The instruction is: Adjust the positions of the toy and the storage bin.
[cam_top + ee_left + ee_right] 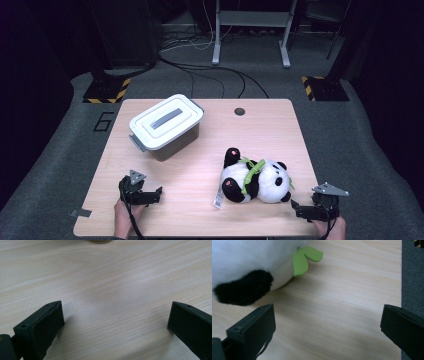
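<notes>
The plush panda (256,181) lies on its back on the near right part of the wooden table (200,150), head toward the right edge and feet toward the middle. A green bamboo sprig (250,175) crosses its white belly, and a small white tag (218,199) sticks out from its lower foot onto the tabletop. In the right gripper view the panda's white body (249,257) and one black limb (243,290) fill the upper left corner, with two green felt leaves (305,258) hanging off its side just above the wood.

The right gripper (300,209) sits just beside the panda at the near right corner of the table, not touching it, held by a hand (332,227) at the table's front edge. Its jaws stand wide apart, with nothing but bare wood between them, and the right jaw reaches about to the table's edge, where grey carpet (412,272) begins.

The left gripper (155,194) rests low over the near left part of the table, well apart from the panda, held by the other hand (125,217). Its jaws are also spread wide over bare tabletop. At the top edge of the left gripper view a dark rounded sliver shows, too little to identify.

Behind the left gripper, toward the far left of the table, stands a lidded plastic storage box (167,125), its white lid on, with a grey handle recess on top. A small dark round grommet hole (240,111) sits near the table's far edge.
</notes>
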The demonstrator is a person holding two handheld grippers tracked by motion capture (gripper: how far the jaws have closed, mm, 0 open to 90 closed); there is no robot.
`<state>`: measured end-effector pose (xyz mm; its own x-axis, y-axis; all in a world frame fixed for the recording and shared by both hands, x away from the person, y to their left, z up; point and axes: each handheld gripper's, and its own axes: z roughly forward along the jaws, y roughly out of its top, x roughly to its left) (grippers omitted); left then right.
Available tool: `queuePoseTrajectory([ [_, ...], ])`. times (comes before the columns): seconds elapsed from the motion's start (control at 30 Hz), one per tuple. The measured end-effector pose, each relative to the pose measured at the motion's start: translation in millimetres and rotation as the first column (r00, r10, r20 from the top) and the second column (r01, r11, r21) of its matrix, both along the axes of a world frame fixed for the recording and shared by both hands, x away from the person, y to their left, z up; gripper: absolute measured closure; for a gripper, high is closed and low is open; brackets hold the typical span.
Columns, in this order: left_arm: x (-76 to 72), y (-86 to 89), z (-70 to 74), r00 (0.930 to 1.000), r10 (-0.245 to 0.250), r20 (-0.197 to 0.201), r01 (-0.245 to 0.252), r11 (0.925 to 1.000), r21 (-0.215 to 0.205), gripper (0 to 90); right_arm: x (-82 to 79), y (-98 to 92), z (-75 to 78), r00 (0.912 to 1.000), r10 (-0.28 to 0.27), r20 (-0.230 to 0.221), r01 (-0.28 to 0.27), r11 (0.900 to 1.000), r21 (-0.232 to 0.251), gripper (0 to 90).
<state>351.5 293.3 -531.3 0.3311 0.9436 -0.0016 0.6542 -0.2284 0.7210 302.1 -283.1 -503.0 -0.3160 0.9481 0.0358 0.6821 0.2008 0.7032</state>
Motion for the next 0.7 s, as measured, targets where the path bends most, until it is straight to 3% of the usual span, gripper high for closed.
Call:
queuePoseTrajectory([
  [0.43,0.0,-0.1,0.0,1.0000,0.001,0.000,-0.001,1.0000,-0.001,0.0,-10.5,4.7,33.6,0.9979,0.048,0.042,-0.050,0.998,0.045,0.0],
  [0.7,0.0,0.2,0.3,1.0000,-0.003,-0.004,0.003,1.0000,-0.001,0.0,-7.6,20.1,49.4,0.9927,0.105,0.059,-0.107,0.994,0.035,0.0],
])
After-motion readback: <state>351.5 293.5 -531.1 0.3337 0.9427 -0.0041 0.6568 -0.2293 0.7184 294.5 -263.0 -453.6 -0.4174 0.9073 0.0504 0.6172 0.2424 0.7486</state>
